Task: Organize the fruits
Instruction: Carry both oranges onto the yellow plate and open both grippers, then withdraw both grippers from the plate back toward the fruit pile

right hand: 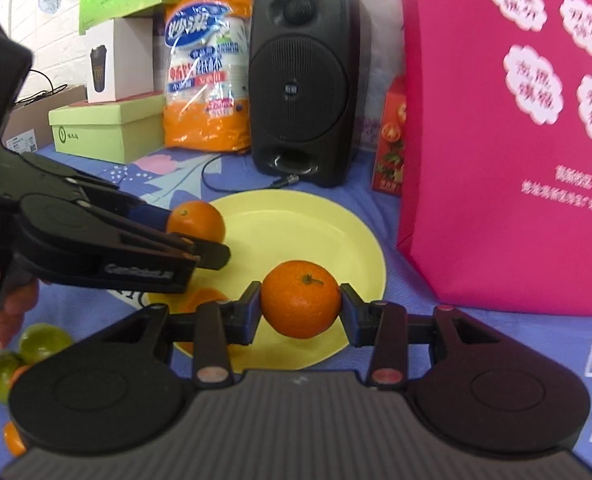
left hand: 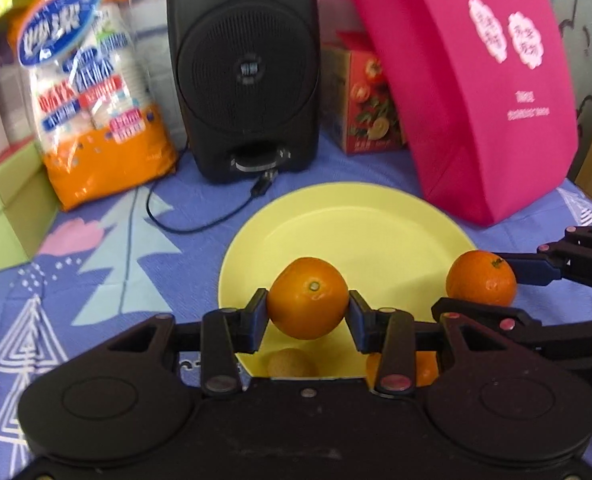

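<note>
Clearly two oranges aloft, one per gripper, both above the yellow plate [left hand: 376, 216] on the blue patterned tablecloth [left hand: 96, 264].

Left gripper [left hand: 307, 307]: clamped on an orange [left hand: 307, 298], pads pressing its two sides, green stem scar turned up toward the camera, skin glossy and smooth, shape a little flattened. Held over the near part of the plate, clear of its surface, a shadow beneath.

Right gripper [right hand: 301, 307]: clamped on a second orange [right hand: 301, 299], short dark stem stub on top, skin finely dimpled, bright and even in colour. Held over the plate's near right part, not touching it.

Seen from the right wrist: left gripper's orange over the plate's left rim; a further orange fruit [right hand: 200, 298] partly hidden under that gripper at the near left rim; two green fruits [right hand: 44, 342] on the cloth off the near left rim, just beside each other; one more orange fruit [right hand: 14, 438] nearer still, cut off by the gripper body.

Beyond the plate's far rim: black speaker [left hand: 242, 68] with cable, orange-and-white bag [left hand: 92, 92] to its left, pink bag [left hand: 476, 92] to its right, upright.
</note>
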{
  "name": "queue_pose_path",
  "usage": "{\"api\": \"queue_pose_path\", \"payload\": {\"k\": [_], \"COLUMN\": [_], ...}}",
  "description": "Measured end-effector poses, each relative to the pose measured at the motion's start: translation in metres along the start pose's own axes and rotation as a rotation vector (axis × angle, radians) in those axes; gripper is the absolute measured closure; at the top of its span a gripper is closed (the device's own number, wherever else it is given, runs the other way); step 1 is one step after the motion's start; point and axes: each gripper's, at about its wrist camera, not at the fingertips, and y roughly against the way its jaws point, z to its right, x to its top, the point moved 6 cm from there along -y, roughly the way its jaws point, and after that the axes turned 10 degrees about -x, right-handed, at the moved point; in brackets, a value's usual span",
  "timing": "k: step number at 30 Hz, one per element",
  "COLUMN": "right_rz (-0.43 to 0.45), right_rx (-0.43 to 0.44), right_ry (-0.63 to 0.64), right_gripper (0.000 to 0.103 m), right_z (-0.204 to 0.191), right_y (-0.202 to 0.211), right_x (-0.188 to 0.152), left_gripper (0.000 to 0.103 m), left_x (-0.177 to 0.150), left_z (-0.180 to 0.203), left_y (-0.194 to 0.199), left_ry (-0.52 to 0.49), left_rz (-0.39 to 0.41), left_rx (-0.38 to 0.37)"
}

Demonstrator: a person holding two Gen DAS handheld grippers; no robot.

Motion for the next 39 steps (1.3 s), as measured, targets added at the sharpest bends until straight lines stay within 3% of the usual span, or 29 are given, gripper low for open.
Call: {"api": "queue_pose_path", "payload": {"k": [2,5,8,15,20,25,30,39], "right_rz": [-0.01,-0.023,-0.003,0.055,0.078,0.087,0.064,-0.012], "right_rx": [0.004,-0.009,-0.019,-0.016,0.004,0.05,0.109,0.176], "right_ry": [0.003,0.019,0.026,0.007,0.006,0.013,0.034,0.092], "right_gripper": [0.063,0.062,0.055,0.054,0.054,0.054,0.054,0.054], "right_z": [-0.002,-0.005,-0.006,0.002,-0.002,-0.02,-0.045,-0.085], "right_y": [-0.006,-0.012,-0.007,0.03,0.068,0.106,0.135,0.15], "right_x": [-0.003,-0.006,-0.006,0.0,-0.011,-0.036,-0.069,-0.114], "left_gripper": [0.06,0.039,0.034,0.034,0.034,0.034,0.034,0.035], "left_x": [-0.002,-0.001,0.001,-0.003,-0.022,-0.058,-0.103,-0.17], "left_z": [-0.002,-0.004,-0.002,0.003,0.007,0.015,0.015,0.027], "left_y": [-0.007,-0.007,0.005,0.06,0.107,0.15,0.187,0.192], "left_ry": [-0.002,0.006,-0.012,-0.023,-0.021,-0.023,0.055,0.033], "left_rz": [-0.012,0.004,0.027,0.099,0.15,0.188,0.206,0.148], "left_rx": [0.016,0.024,0.031,0.028,0.029,0.059,0.058,0.13]}}
